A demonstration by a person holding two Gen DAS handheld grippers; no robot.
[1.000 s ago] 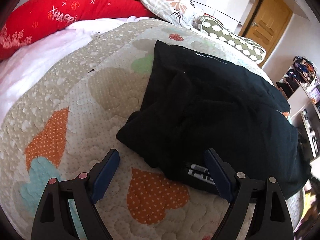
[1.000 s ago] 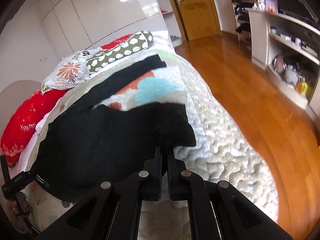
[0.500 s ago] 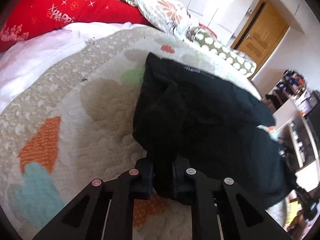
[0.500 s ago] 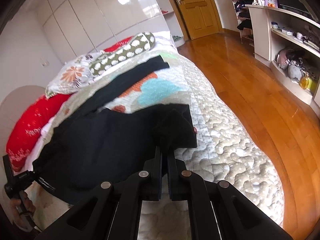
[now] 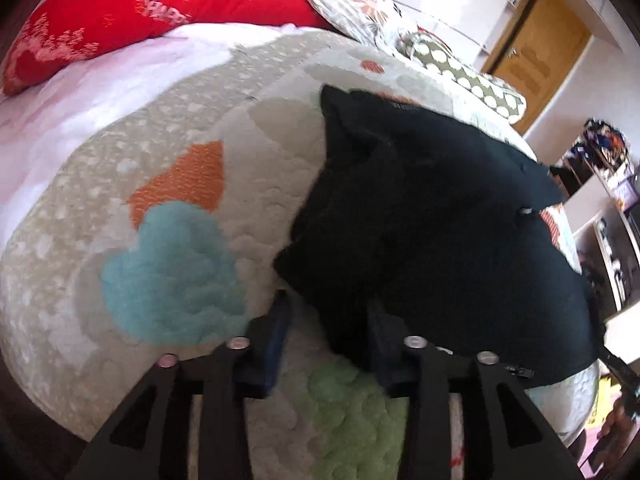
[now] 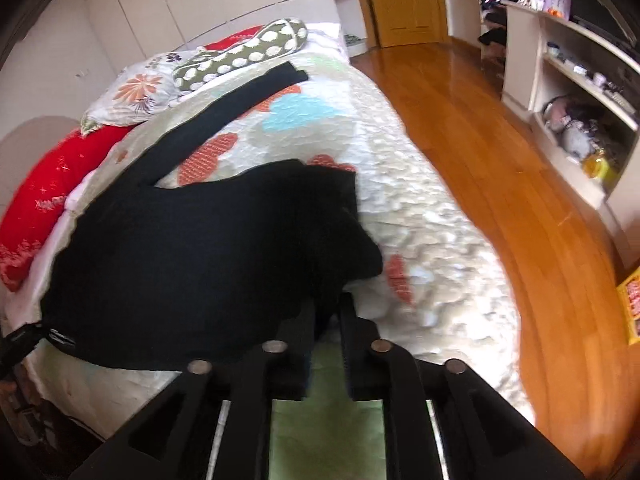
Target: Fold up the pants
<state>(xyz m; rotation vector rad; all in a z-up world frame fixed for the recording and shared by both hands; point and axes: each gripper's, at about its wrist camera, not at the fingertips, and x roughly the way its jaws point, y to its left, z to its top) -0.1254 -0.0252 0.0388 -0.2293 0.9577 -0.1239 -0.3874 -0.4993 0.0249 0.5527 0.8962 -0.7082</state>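
pants point(image 5: 440, 216) | left gripper point(image 5: 326, 332) parted, cloth between | right gripper point(image 6: 326, 312) pinching hem

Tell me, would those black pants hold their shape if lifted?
Probably not: the black pants sag and bunch where the right gripper pinches them. They likely drape, and one leg trailing across the quilt would probably drag.

The right gripper point(image 6: 327, 312) pinches a fold of the black fabric pants point(image 6: 192, 248) between its two fingers. The pants lie on a quilted bedspread with orange and blue patches point(image 6: 420, 216), one leg stretching toward the green dotted pillow point(image 6: 248, 50).
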